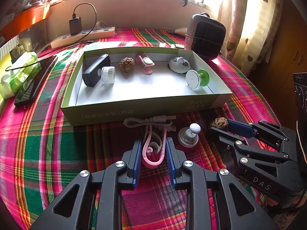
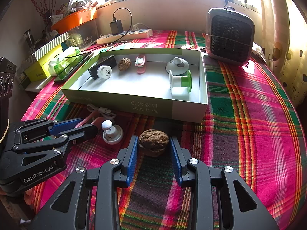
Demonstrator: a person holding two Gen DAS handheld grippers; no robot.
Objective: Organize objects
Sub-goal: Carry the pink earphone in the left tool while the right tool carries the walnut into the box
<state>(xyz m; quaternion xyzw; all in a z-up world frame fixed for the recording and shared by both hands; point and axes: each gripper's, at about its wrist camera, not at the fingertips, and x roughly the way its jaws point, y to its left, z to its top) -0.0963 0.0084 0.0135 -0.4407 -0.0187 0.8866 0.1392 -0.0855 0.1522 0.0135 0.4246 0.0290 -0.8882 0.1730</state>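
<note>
Left gripper [image 1: 153,143]: fingers clamped on the sides of a pink clip [image 1: 152,154] lying on the cloth [image 1: 48,143], just in front of the box [image 1: 134,109].
Right gripper [image 2: 154,143]: blue pads against both sides of a walnut [image 2: 153,142]; it appears to rest on the cloth.
Box: open, green-walled; holds a black case [image 1: 95,70], white jar [image 1: 108,74], second walnut [image 1: 126,64], pink clip-like item [image 1: 144,63], white dome [image 1: 179,64] and green-and-white spool [image 1: 197,78].
Cable [image 1: 151,121]: coiled, touching the box front.
Knob [image 1: 189,136]: white, between the two grippers.
Heater [image 2: 229,36]: behind the box's right corner.
</note>
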